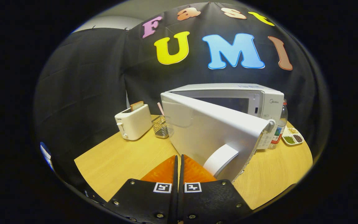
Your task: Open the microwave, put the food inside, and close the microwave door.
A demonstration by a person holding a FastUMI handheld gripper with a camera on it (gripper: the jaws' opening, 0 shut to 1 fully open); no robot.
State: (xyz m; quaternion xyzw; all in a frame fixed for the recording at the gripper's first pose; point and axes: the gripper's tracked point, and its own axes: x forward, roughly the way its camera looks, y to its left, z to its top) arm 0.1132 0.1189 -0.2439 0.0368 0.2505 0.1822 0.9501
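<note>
The gripper (179, 158) is seen from just behind, looking forward along its two fingers. The fingers (163, 171) lie pressed flat against each other, with only a thin dark seam running down the middle where they meet, and nothing is caught between them. They taper forward to a shared point, level and side by side, neither one ahead of the other. Behind them the two mounting blocks sit close together, each bearing a small square marker on its front edge and a few screw heads along its sides. The gripper points slightly downward and holds nothing; whether its tips touch anything cannot be told.
</note>
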